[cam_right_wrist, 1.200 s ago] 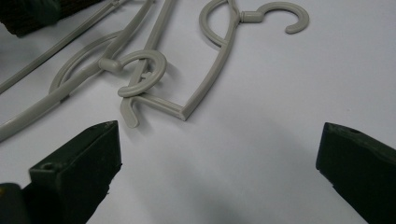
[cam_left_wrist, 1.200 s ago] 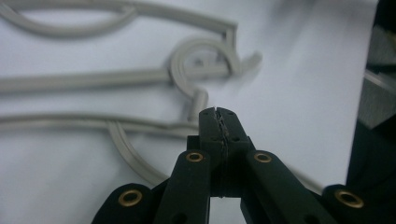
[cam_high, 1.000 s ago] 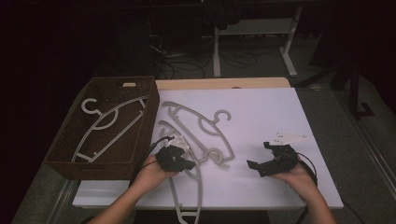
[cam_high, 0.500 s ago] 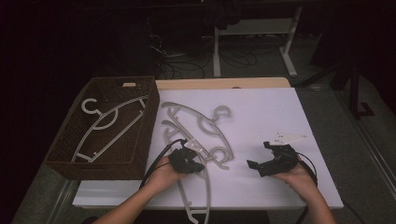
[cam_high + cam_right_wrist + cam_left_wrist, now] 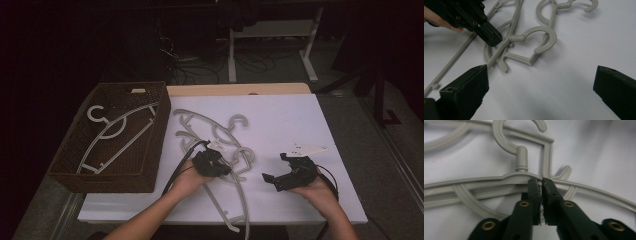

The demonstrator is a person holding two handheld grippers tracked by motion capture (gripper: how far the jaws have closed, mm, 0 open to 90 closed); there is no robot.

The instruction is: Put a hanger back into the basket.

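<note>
Left jaws nipped on a hanger's shoulder, right jaws wide apart

Clamped on the top bar of the near grey hanger (image 5: 499, 181), just right of its hook neck, with only a thin slit left between the black tips of the left gripper (image 5: 541, 181); jaws just easing open a touch, bar between them. Seen from above as the left gripper (image 5: 223, 169), held in the left hand (image 5: 187, 180), at the near middle of the white board (image 5: 300, 120). Held hanger (image 5: 235, 200) lying flat, its long arm running toward the near edge, tangled at the hook end with two more grey hangers (image 5: 200, 125) spread farther off and to the left. Right gripper (image 5: 274, 169) spread wide over bare board, nothing between its jaws, well to the right of the pile, cradled in the right hand (image 5: 320, 192). At far left, a dark wicker basket (image 5: 107, 182) beside the board, with another grey hanger (image 5: 112, 137) lying inside
</note>
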